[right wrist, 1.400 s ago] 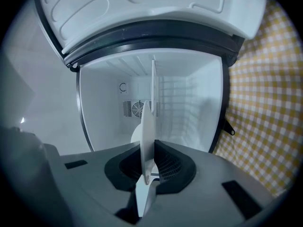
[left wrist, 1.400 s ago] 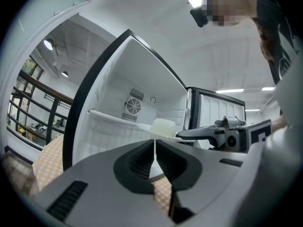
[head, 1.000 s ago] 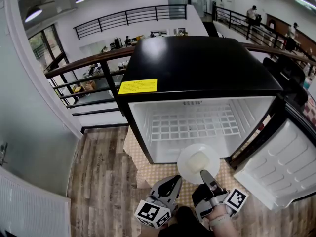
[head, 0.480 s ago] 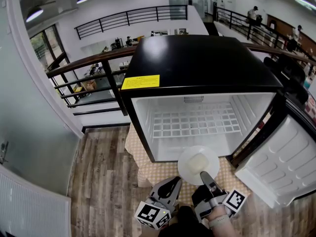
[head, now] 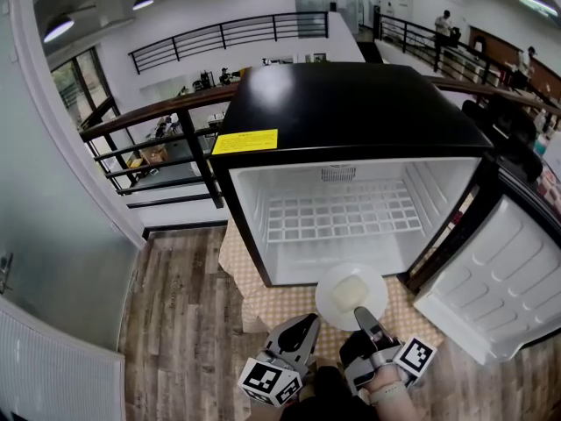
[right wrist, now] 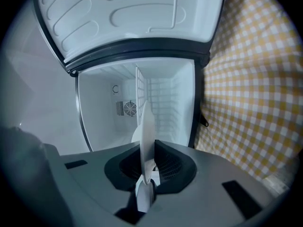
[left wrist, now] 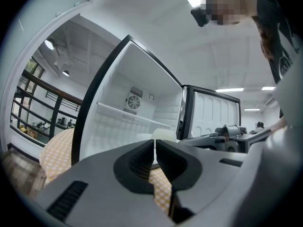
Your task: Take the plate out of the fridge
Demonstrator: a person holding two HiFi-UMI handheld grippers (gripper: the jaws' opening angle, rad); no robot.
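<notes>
A round white plate (head: 351, 296) with a pale block on it hangs just outside the front of the open fridge (head: 351, 117). My right gripper (head: 362, 316) is shut on the plate's near rim; in the right gripper view the plate (right wrist: 147, 126) stands edge-on between the jaws. My left gripper (head: 307, 330) is beside it at the left, shut with nothing held, and in the left gripper view (left wrist: 155, 156) its jaws meet in front of the fridge's white inside.
The fridge door (head: 495, 283) is swung open at the right. A wire shelf (head: 342, 213) lies inside the white cavity. A yellow checked cloth (head: 280, 305) covers the surface under the fridge. Wooden floor (head: 175, 323) and a black railing (head: 149, 117) lie at the left.
The plate has come a little further out of the fridge toward me, still in my right gripper. The left gripper has barely moved.
</notes>
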